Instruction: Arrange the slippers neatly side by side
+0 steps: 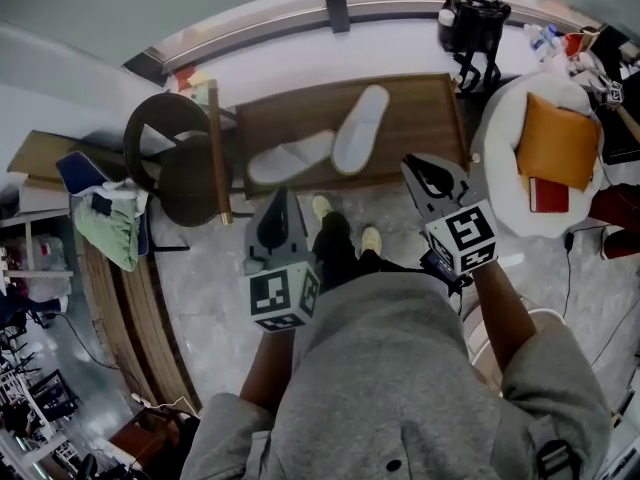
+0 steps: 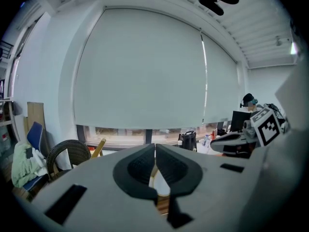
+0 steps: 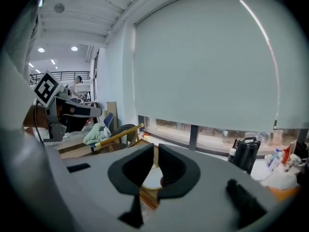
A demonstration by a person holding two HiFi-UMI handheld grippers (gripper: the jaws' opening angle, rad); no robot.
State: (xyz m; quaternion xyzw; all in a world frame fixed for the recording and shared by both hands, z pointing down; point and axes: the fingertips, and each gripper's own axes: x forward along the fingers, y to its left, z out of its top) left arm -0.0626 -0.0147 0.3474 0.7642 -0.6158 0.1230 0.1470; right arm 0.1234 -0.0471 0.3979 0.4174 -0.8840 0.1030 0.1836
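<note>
Slippers [image 1: 290, 158] lay splayed at an angle on the wooden table [image 1: 425, 108], unpaired, so my left claw [image 1: 279, 195] and right claw [image 1: 413, 162] hung closed, empty, short of them.

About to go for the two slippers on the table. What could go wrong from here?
1. The left hand-held gripper and right hand-held gripper are both shut; reaching in so would likely shove a slipper, not grip it.
2. The left slipper and right slipper form a V, ends close together; moving one may drag the other.
</note>
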